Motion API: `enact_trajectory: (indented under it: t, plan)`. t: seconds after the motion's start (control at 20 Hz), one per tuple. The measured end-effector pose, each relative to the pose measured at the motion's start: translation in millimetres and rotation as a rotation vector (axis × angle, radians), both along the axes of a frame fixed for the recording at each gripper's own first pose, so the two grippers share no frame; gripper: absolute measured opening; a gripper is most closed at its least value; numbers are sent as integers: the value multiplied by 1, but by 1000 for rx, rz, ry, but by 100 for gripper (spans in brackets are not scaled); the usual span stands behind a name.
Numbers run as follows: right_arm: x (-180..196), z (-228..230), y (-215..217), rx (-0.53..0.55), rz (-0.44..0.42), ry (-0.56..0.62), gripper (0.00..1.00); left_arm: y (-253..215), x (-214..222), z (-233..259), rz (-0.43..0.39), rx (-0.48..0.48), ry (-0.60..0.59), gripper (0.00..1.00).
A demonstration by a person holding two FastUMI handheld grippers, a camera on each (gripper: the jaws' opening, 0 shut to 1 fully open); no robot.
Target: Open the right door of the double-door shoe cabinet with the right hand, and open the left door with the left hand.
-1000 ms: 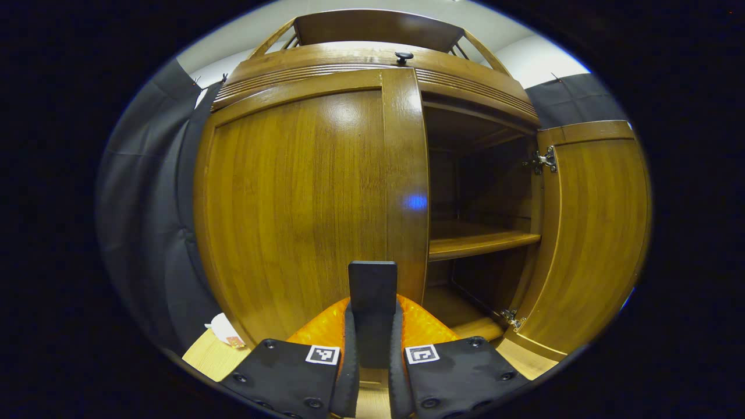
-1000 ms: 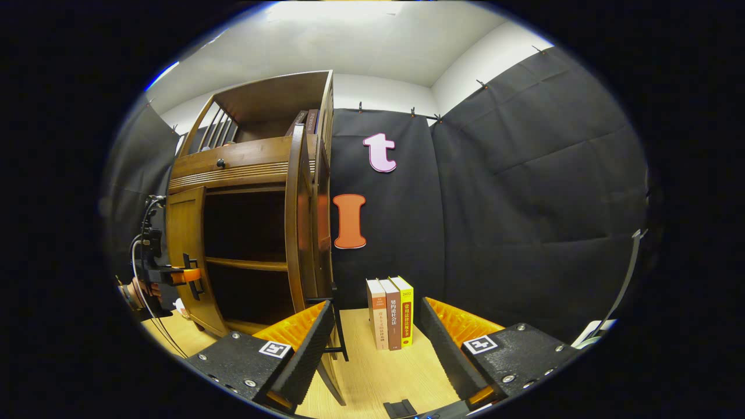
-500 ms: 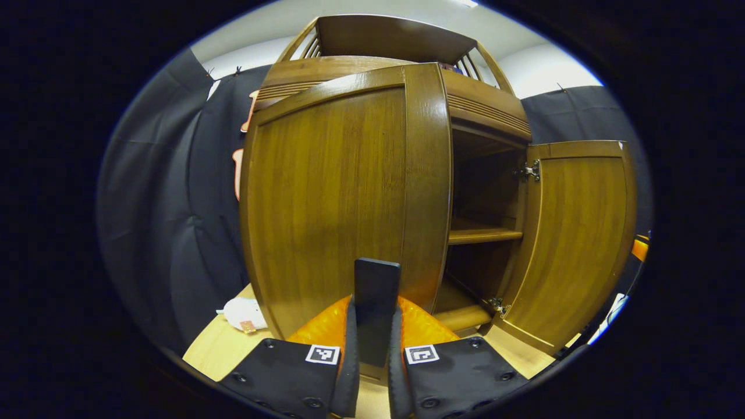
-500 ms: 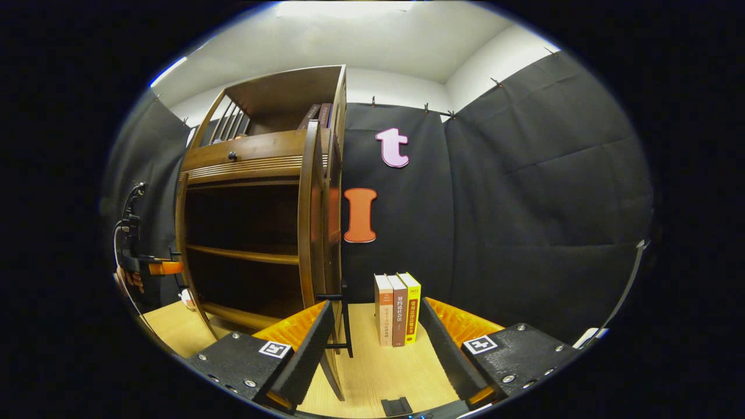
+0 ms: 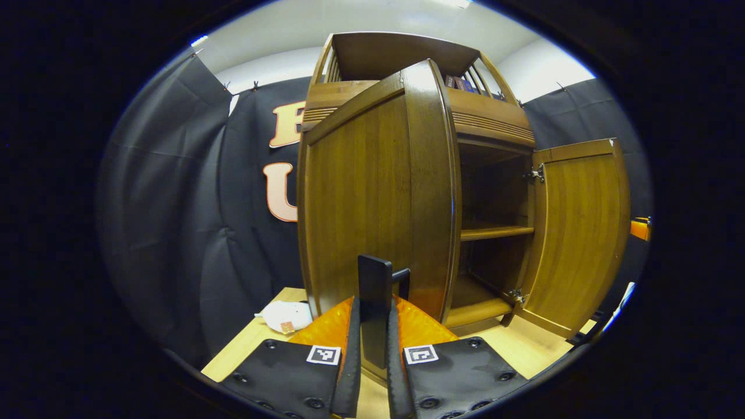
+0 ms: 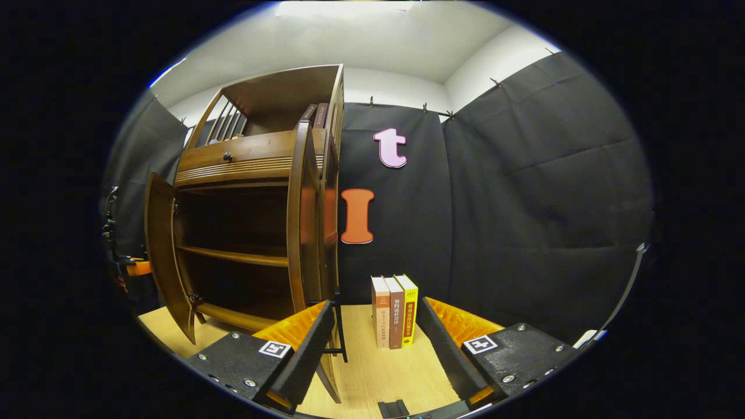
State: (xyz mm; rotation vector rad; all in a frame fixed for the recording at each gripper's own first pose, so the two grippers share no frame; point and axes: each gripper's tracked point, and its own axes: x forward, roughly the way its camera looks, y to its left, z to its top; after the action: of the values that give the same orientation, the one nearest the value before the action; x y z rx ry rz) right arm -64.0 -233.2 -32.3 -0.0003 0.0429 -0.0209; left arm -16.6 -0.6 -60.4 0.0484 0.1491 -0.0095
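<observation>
Risk: the left gripper [image 5: 373, 326], jaws clamped on the left door's handle [image 5: 375, 302], could slip off or strain the hinges if pulled past the swing limit. The right gripper [image 6: 377, 331] is spread wide, holding nothing, beside the right door [image 6: 300, 221]. The shoe cabinet [image 6: 244, 169] stands on the worktop [image 6: 372, 366], brown, glossy, both doors open.

Printed spines on three books [image 6: 394, 311] (too small to read); nothing else legible
</observation>
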Motion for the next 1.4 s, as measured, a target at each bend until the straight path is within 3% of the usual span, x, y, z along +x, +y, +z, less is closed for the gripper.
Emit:
enact_trajectory:
  t: [0.2,0.25,0.4,0.45,0.5,0.55,0.6,0.75,0.8,0.85,1.0,1.05,1.2,1.25,1.4]
  plan:
    - [7,2,3,-12,-2,1,92,32,-10,2,91,-21,-28,25]
    - [9,2,7,-10,5,0,92,45,-13,2,111,-14,-38,20]
    - [14,1,12,-17,7,9,92,80,-19,14,170,-15,-69,19]
    - [15,1,13,-22,6,7,92,85,-20,13,155,-27,-63,6]
    - [15,2,14,-23,6,6,92,97,-29,14,128,-38,-68,0]
    - [16,1,14,-21,2,9,92,102,-27,13,105,-40,-65,9]
    - [16,0,13,-12,-2,10,92,107,-25,13,81,-37,-67,0]
    - [15,3,10,17,-17,6,92,121,-26,14,32,-16,-57,0]
    - [14,1,5,14,-30,9,92,126,-28,14,10,-9,-53,9]
    - [13,2,3,13,-39,11,92,132,-28,14,-10,-1,-57,0]
    - [11,1,-3,28,-66,29,92,151,-25,17,-74,0,-84,0]
    - [11,2,-3,47,-73,31,92,156,-24,17,-93,-13,-85,9]
    - [5,5,-4,75,-100,33,92,164,-24,17,-167,-35,-106,0]
    - [0,5,-5,79,-110,37,92,170,-22,15,-187,-45,-95,9]
    - [-9,9,-11,85,-151,49,92,171,-19,10,-275,-73,-83,17]
